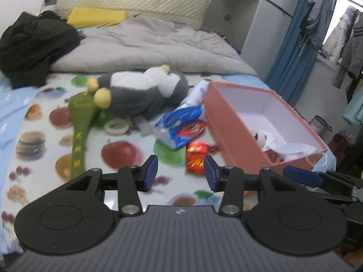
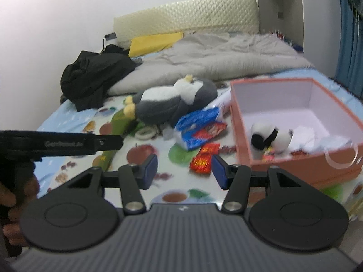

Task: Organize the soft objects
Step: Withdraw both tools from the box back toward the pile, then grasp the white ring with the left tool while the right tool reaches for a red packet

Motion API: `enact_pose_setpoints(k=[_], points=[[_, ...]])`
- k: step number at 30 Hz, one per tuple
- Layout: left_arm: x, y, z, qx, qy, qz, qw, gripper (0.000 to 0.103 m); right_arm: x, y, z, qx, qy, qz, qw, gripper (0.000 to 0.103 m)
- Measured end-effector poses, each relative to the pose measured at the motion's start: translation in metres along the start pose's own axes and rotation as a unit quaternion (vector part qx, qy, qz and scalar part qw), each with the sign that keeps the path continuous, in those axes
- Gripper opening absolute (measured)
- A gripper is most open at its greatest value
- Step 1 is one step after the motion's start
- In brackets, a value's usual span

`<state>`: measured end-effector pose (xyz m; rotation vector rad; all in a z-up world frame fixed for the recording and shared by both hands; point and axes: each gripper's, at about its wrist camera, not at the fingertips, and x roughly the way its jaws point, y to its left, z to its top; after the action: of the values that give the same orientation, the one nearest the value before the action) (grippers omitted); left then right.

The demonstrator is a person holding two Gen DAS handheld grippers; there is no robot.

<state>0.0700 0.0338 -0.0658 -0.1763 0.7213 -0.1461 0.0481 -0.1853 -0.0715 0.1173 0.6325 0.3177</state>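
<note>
Left gripper [image 1: 180, 172] stood with jaws apart at a middling gap, nothing between the pads. Right gripper [image 2: 184, 171] the same: half-wide, empty.

Red packet [image 1: 196, 159] lay just ahead of the left gripper, a little right of its centre line, on the fruit-print sheet [image 1: 127, 136]. From the right wrist view the same red packet [image 2: 203, 158] sat just ahead, near the right pad, not touching it as far as the blur allowed.

Beyond the packet: 1 blue-and-white bag [image 1: 181, 124], crumpled, with a red wrapper against it. Farther ahead, 1 grey-and-white penguin plush [image 1: 145, 93] lay on its side, yellow feet to the left. Left of it, 1 green cloth piece [image 1: 79, 131] with yellow lettering. 1 white ring [image 1: 116, 125] lay between penguin and grippers.

1 orange box [image 1: 236, 140], open, white inside, stood ahead and to the right of both grippers. Inside: 1 small black-and-white plush [image 2: 270, 137] near the front left corner, white crumpled items [image 2: 317, 139] to its right, something small and red beneath; count of the white items unclear.

Far ahead: 1 grey quilt [image 1: 149, 45], 1 black garment [image 1: 34, 45] at far left, 1 yellow pillow [image 1: 97, 17].

A hand [image 2: 15, 199] gripped the left gripper's handle at the left edge of the right wrist view.
</note>
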Motion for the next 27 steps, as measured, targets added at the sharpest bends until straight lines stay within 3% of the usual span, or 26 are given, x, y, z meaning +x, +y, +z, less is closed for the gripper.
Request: enact_pose_setpoints(k=[6, 11, 24, 27], points=[[0.001, 0.016, -0.033, -0.02, 0.014, 0.023, 0.9994, 0.051, 0.008, 0.007, -0.026, 0.001, 0.031, 0.004, 1.0, 0.055], [0.033, 0.033, -0.043, -0.05, 0.046, 0.041, 0.9968, 0.051, 0.019, 0.009, -0.034, -0.005, 0.048, 0.009, 0.999, 0.055], [0.137, 0.07, -0.016, -0.056, 0.059, 0.067, 0.9944, 0.051, 0.094, 0.011, -0.029, -0.027, 0.091, 0.017, 0.995, 0.055], [0.163, 0.078, -0.011, -0.053, 0.057, 0.076, 0.994, 0.057, 0.117, 0.011, -0.024, -0.036, 0.085, 0.011, 0.996, 0.055]])
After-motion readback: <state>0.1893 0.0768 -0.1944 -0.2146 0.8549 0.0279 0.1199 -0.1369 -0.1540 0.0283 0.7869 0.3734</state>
